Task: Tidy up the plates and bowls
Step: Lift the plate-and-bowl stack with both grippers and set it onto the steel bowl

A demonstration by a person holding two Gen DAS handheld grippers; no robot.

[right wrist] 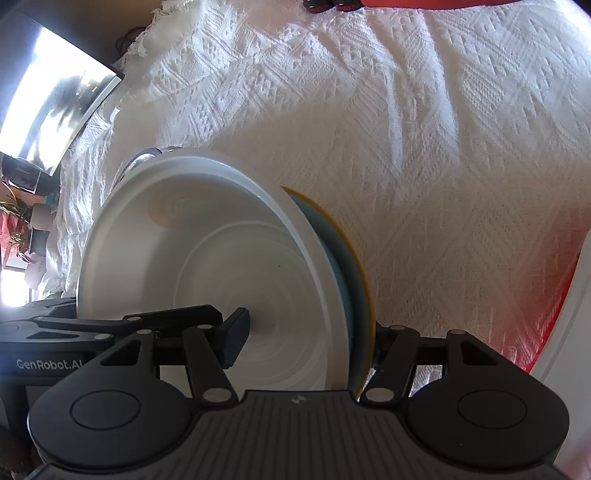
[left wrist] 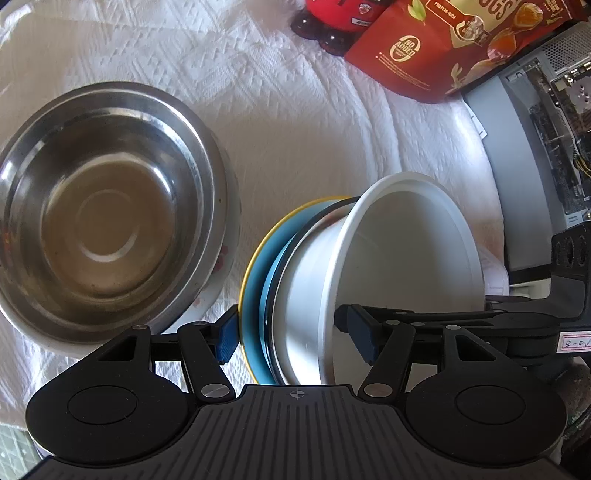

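Note:
A white bowl (left wrist: 402,251) nested on a blue plate with a yellow rim (left wrist: 255,273) stands on edge, its opening turned right. My left gripper (left wrist: 291,334) is shut on this stack: one pad lies against the plate's back, the other against the bowl's rim. In the right wrist view the white bowl (right wrist: 207,258) opens to the left, with the plate (right wrist: 354,266) behind it. My right gripper (right wrist: 308,343) straddles the stack. One of its fingers (right wrist: 236,336) is inside the bowl and the other is hidden behind the plate, so contact is unclear.
A steel bowl (left wrist: 103,210) sits on the white knitted cloth (left wrist: 295,122) left of the stack. Red snack bags (left wrist: 443,44) and a dark red bottle (left wrist: 332,22) lie at the far edge. A grey computer case (left wrist: 535,147) stands at the right.

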